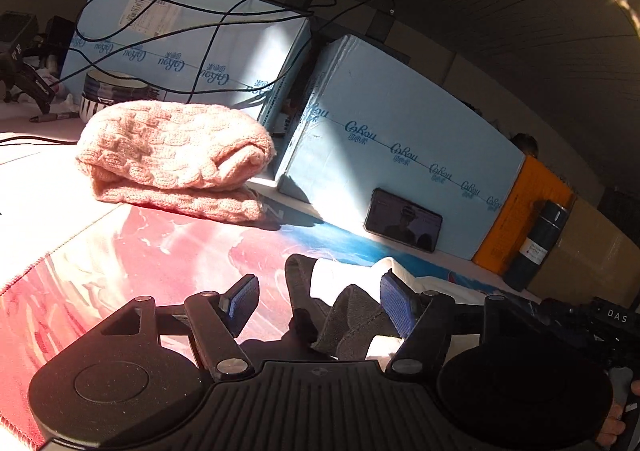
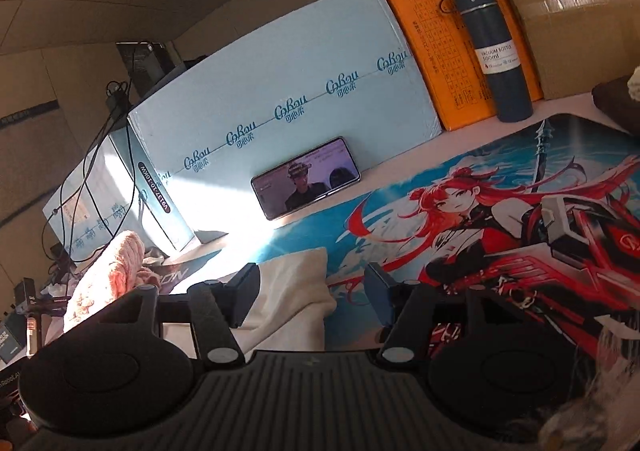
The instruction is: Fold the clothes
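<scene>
Both claws are spread wide right now. The left claw (image 1: 318,301) sits low and angled slightly down, blue pads (image 1: 394,305) well apart, nothing pinched between them. A bit of a hand (image 1: 614,421) shows at the bottom right edge of that view. The right claw (image 2: 312,293) is also tilted a little down, fingers (image 2: 246,293) apart, not clamping anything.

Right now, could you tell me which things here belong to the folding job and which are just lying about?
Job: pink knit, already folded; white-and-grey garment between the open left gripper and open right gripper; mat beneath.

Lying about: phone, bottle, blue boxes, orange box, bowl, cables.
</scene>
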The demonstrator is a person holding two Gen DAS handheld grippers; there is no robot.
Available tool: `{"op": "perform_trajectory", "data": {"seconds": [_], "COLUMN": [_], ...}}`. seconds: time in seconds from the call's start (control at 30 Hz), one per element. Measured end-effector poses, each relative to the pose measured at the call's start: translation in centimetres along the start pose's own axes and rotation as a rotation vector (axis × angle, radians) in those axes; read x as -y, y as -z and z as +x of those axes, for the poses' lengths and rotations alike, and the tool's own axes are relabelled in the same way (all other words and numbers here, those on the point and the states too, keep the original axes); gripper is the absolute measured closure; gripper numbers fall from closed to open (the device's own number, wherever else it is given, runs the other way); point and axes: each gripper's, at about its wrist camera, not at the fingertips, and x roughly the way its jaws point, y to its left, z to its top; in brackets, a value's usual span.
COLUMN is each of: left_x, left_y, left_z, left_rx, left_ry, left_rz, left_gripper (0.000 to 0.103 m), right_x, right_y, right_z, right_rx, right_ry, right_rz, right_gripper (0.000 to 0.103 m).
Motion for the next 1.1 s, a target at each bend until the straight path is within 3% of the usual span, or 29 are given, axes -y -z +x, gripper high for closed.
{"op": "perform_trajectory", "data": {"seconds": [0.07, 0.17, 0.33, 0.5, 0.6, 0.7, 0.9, 1.1], "left_x": [-0.9, -1.4, -1.3, -0.9, -0.6, 0.0, -0.4, 0.3], "left_y": [-0.7, -1.7, -2.9, -3.8, -4.1, -4.3, -3.6, -3.0], "left_z": [-0.2, 0.1, 1.3, 4.3, 6.6, 8.3, 12.1, 12.1], "left_rx": [0.009, 0.008, -0.029, -0.130, -0.199, -0.237, -0.364, -0.365], "left_ry": [-0.017, 0.011, 0.115, 0.252, 0.290, 0.326, 0.288, 0.271], "left_rz": [-0.025, -0.057, -0.076, -0.123, -0.124, -0.105, -0.124, -0.058], "left_gripper": [0.029, 0.024, 0.018, 0.016, 0.016, 0.016, 0.016, 0.015], "right_x": [-1.7, -4.9, -10.0, -14.2, -15.9, -16.2, -15.8, -14.5], "right_y": [0.2, 1.7, 4.4, 6.9, 8.0, 7.9, 7.4, 6.4], "right_z": [-0.8, -1.2, -1.3, -0.7, -0.2, 0.5, 2.0, 2.0], "right_rx": [0.027, -0.008, -0.130, -0.239, -0.273, -0.281, -0.307, -0.286], "right_ry": [-0.063, -0.194, -0.388, -0.494, -0.465, -0.427, -0.347, -0.373], "right_rz": [-0.110, -0.289, -0.497, -0.602, -0.675, -0.670, -0.622, -0.515], "right_gripper": [0.020, 0.012, 0.009, 0.007, 0.007, 0.007, 0.012, 0.049]}}
